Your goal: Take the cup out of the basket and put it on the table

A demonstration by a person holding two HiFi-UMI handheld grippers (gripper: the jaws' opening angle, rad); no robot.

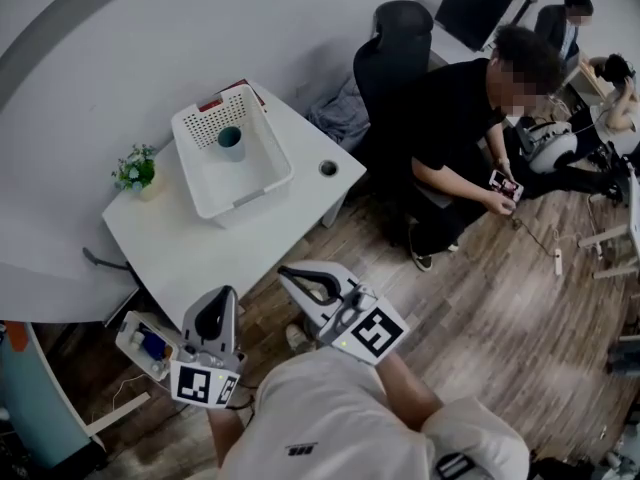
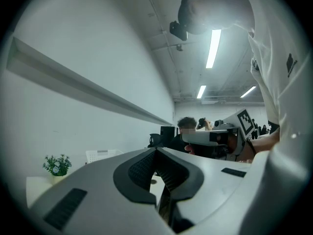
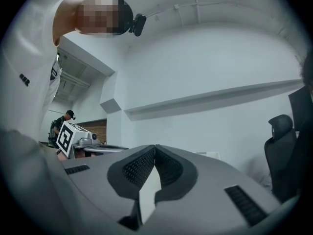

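Plainly, both pairs of jaws are closed tip to tip on nothing: left gripper [image 2: 156,152], right gripper [image 3: 155,148]. Both hang short of the desk [image 1: 200,253] (off its near corner). The teal cup [image 1: 230,141] sits in the white basket [image 1: 262,183], apparently upright. Open one pair before reaching, clear the rim, then pinch the cup's wall.

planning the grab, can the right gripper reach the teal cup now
Probably not yet: right gripper is shut, short of the white table; teal cup sits uncovered in the white plastic basket.
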